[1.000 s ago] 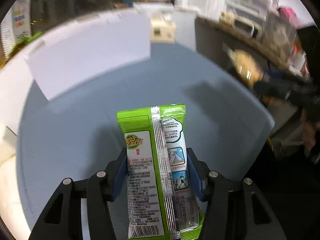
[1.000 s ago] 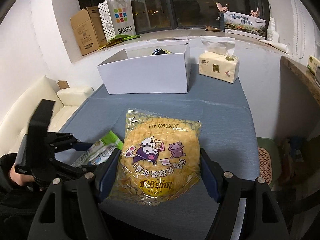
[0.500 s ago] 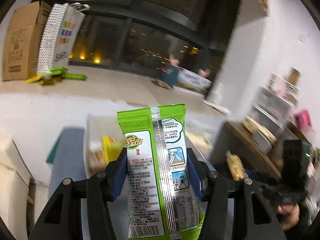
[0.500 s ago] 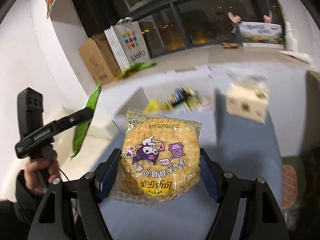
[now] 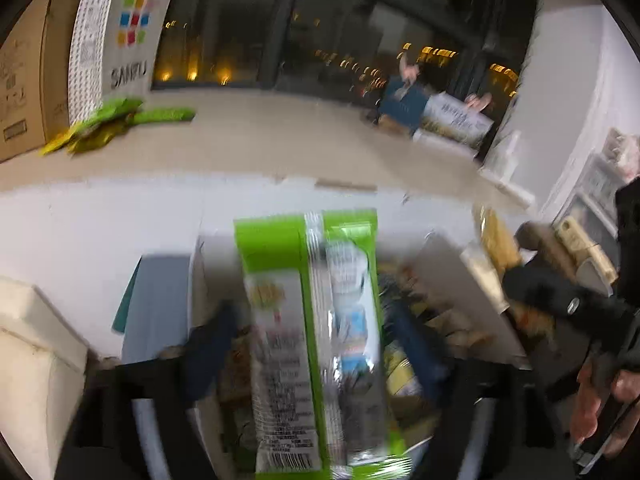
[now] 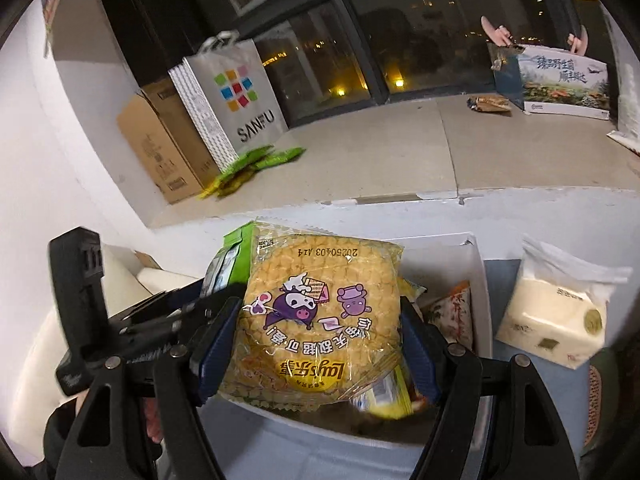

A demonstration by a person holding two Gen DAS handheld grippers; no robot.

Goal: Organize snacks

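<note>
Both tongs are hovering over the white box (image 6: 478, 276): left tongs (image 5: 320, 344) have just been spreading apart, green snack packet (image 5: 312, 340) loose between them; right tongs (image 6: 316, 344) are clamping the yellow cracker pack (image 6: 320, 316).

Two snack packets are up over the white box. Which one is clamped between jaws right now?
The round yellow cracker packet: the right gripper's blue pads press both its sides. The green packet sits between the left gripper's just-opened jaws.

A home (night outside): sofa (image 6: 120, 276), window ledge (image 6: 400, 160), tissue pack (image 6: 556, 320).
</note>
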